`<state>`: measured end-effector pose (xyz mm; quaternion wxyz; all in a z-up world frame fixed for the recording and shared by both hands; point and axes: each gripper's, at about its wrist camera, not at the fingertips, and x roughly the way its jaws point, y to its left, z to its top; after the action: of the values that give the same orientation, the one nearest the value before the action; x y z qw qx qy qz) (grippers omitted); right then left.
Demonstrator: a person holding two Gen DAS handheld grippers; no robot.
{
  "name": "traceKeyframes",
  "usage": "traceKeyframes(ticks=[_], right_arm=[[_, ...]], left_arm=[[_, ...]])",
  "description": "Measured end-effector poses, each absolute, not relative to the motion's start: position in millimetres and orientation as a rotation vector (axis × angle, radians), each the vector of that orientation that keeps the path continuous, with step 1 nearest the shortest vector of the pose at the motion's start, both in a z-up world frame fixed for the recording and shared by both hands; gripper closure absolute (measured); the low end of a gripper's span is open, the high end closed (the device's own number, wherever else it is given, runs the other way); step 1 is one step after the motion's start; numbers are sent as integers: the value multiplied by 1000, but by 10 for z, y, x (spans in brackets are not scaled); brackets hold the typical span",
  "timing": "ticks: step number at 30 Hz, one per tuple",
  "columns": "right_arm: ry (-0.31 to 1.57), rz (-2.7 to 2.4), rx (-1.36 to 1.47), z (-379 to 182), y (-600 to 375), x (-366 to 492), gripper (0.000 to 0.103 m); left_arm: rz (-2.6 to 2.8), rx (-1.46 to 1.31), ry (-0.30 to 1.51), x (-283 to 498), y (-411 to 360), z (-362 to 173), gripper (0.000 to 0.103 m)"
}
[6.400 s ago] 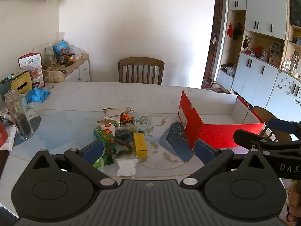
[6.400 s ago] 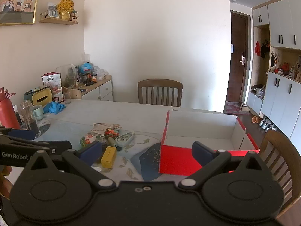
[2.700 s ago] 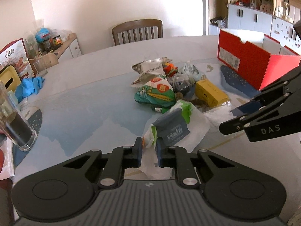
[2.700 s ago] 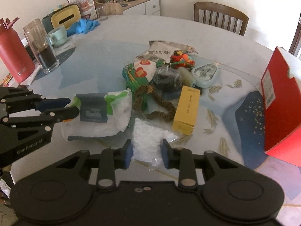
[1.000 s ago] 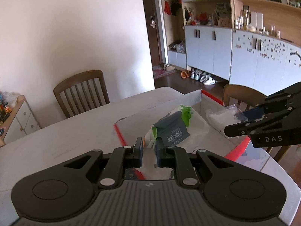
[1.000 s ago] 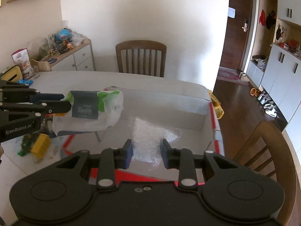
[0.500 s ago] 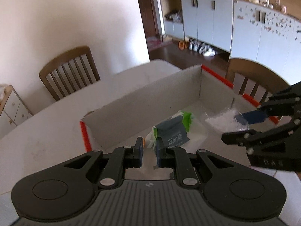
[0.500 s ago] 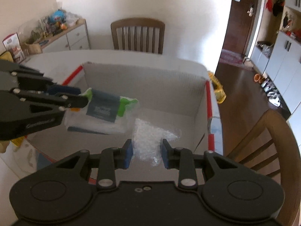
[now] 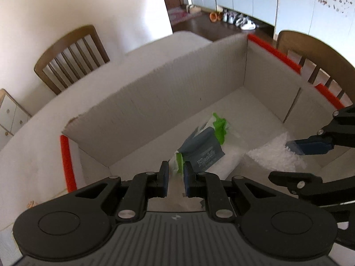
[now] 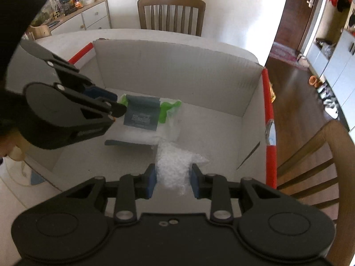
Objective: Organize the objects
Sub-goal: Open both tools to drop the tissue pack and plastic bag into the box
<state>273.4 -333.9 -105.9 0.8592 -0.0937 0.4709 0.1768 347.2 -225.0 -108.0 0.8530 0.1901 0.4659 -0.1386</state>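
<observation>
A red box (image 9: 155, 102) with a pale inside stands on the table; it also shows in the right wrist view (image 10: 177, 66). My left gripper (image 9: 176, 177) is shut on the near edge of a white-and-green packet with a grey label (image 9: 204, 153), which lies low on the box floor (image 10: 144, 115). My right gripper (image 10: 174, 184) is shut on a clear bag of white bits (image 10: 175, 161), also down inside the box (image 9: 275, 155), to the right of the packet.
A wooden chair (image 10: 170, 13) stands behind the table and another (image 10: 315, 166) at the box's right side. A sideboard with clutter (image 10: 77, 11) is at the far left. The white table (image 9: 44, 133) surrounds the box.
Both grippers have dropped lower into the box with their loads. The packet and the bag now rest on or near the box floor.
</observation>
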Motion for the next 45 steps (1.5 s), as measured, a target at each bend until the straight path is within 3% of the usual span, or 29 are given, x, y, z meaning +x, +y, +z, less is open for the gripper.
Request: traceKeyframes(ticks=[18,27,45], right_arm=[[1070,344,-182,-1213,-3365,2943,70],[1041,368,-160,-1137,-3396,2851,54],[941,367,-145,-797,-3507,2642,38]], left_arm=[[-300,386,1060,3672,-2285,-1200,89],[-306,374,1026,3575,-2241,-1103,78],[-346,271,927,3256,-1997,-783,78]])
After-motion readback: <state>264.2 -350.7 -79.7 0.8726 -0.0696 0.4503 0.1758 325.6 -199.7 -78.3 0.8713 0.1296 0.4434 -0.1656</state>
